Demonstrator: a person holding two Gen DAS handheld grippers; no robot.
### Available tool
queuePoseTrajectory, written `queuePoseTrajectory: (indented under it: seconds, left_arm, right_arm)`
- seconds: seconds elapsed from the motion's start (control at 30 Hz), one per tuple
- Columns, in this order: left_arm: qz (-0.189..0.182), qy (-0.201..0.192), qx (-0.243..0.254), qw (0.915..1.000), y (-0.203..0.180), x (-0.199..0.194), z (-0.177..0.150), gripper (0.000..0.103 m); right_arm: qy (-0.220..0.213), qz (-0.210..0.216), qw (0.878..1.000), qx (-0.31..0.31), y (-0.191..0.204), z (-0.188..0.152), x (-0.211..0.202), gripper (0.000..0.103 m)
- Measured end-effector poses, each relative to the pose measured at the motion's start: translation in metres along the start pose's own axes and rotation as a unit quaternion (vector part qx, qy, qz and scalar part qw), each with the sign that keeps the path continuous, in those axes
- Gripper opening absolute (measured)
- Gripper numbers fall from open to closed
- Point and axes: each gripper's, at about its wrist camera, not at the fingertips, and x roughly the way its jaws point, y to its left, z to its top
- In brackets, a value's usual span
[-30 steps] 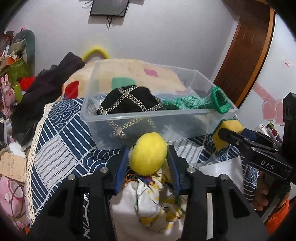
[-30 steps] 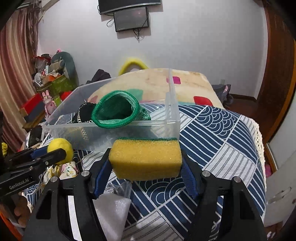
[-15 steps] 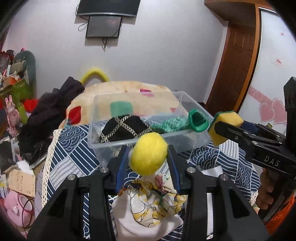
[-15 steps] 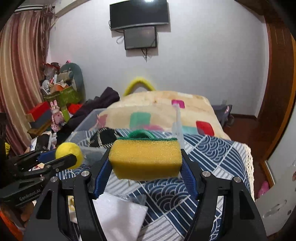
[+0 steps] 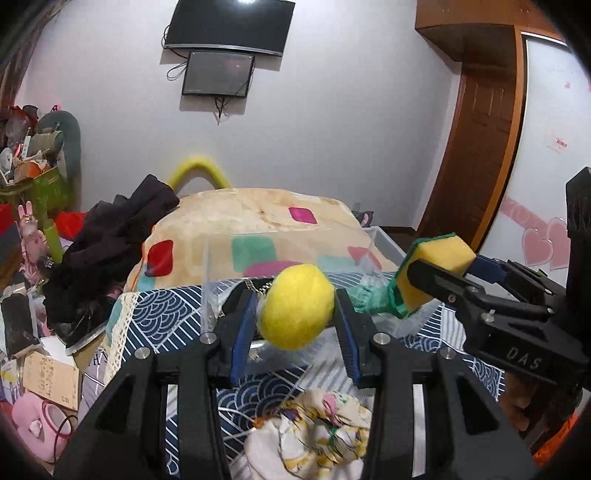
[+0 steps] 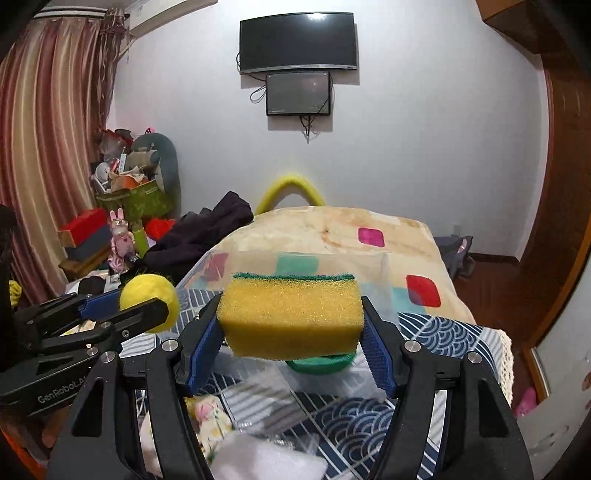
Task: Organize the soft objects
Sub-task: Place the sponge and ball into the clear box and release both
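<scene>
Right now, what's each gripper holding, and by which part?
Left gripper: yellow ball, pinched across its sides. Right gripper: sponge, clamped by its short ends.

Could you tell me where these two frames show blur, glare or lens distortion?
Left wrist view: yellow ball slightly soft, door frame bowed by fisheye, glare on the TV. Right wrist view: sponge sharp, clear bin smeared, corners vignetted.

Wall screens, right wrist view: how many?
2. The big TV is mounted high on the white wall; a smaller monitor hangs directly under it, cables dangling below. None other shows, though the claw and sponge block the lower view.
</scene>
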Motion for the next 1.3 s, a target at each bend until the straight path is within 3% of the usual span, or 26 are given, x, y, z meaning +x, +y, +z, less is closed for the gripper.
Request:
queuePoseTrajectory:
  seconds: [0.37, 0.77, 0.9, 1.17, 1.23, 1.3]
  left_arm:
    - [0.003, 0.052, -0.031, 0.9982, 0.022, 0.046, -0.001, 0.042]
    - [0.015, 0.092, -0.048, 0.9945, 0.031, 0.084, -0.015, 0.042]
    - [0.03, 0.087, -0.02, 0.9955, 0.021, 0.082, -0.019, 0.053]
    - [0.015, 0.088, -0.026, 0.9957, 0.021, 0.078, -0.016, 0.06]
    - [0.018, 0.085, -0.027, 0.9958, 0.021, 0.072, -0.015, 0.064]
    - [0.023, 0.074, -0.027, 0.9966, 0.022, 0.062, -0.014, 0.07]
  right_arm:
    - [0.041, 0.023, 0.999, 0.002, 0.011, -0.006, 0.037, 0.066]
    - [0.116, -0.003, 0.993, 0.007, 0.003, -0.014, 0.073, 0.066]
    - [0.133, -0.005, 0.991, 0.016, -0.006, -0.017, 0.076, 0.066]
    - [0.129, 0.006, 0.991, 0.026, -0.013, -0.015, 0.064, 0.07]
    - [0.124, 0.007, 0.992, 0.027, -0.012, -0.014, 0.059, 0.073]
    - [0.114, -0.001, 0.993, 0.026, -0.013, -0.011, 0.053, 0.083]
